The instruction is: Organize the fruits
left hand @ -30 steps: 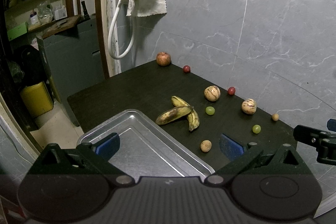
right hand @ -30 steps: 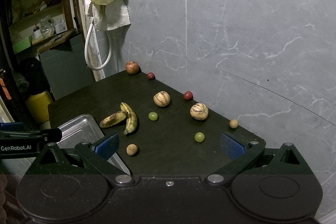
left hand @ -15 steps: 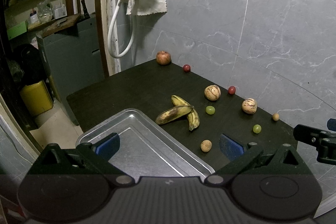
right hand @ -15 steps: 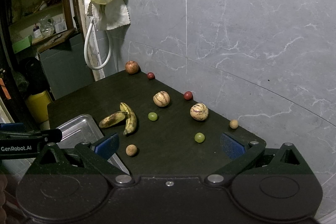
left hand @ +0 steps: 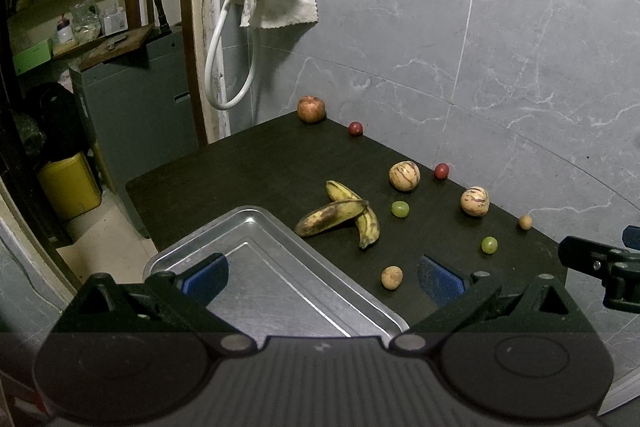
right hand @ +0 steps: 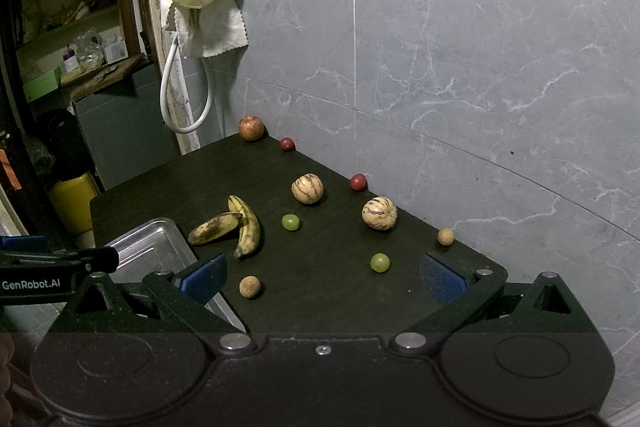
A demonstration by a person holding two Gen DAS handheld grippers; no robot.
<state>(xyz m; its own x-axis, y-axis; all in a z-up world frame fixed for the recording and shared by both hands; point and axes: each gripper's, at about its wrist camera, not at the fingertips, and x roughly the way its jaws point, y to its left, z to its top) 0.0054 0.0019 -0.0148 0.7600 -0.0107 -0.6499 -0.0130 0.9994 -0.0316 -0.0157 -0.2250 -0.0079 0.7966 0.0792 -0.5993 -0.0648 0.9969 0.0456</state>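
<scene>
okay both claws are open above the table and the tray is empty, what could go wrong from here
The brown fruit sits close to the table's right edge; a nudge may roll it off. The grape is small and round, so the right claw might squirt it away. The bananas overlap; lifting one may drag the other.

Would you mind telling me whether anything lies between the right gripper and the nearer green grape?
Nothing visible does. The right gripper is open, and only bare dark table lies before the green grape.
</scene>
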